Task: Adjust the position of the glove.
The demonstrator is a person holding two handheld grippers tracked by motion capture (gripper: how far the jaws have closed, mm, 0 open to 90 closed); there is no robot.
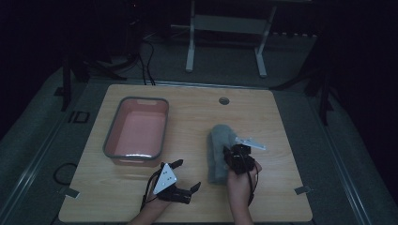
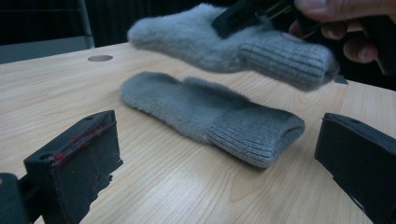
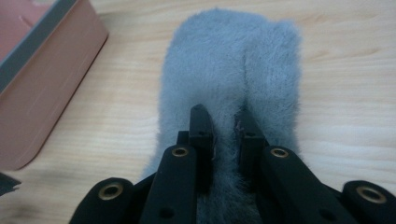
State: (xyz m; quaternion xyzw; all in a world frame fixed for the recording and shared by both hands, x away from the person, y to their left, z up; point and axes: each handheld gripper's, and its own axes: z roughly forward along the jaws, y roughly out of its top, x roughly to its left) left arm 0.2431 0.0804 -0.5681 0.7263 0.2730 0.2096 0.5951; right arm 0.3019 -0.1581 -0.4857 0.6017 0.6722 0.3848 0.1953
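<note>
Grey mitten (image 2: 229, 44) pinched by right gripper (image 3: 223, 122) — no labels.

Dim room, grey floor (image 1: 28, 140), white metal frame (image 1: 225, 28) beyond wooden table (image 1: 197, 112)

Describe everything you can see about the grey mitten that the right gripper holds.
The held mitten is grey, with a fuzzy fleece-like body and a ribbed knit cuff. The right gripper has its fingers shut on a fold of the fuzzy body. In the left gripper view it hangs clear above the wooden table, roughly level, over a second mitten of the same kind, apart from it.
</note>
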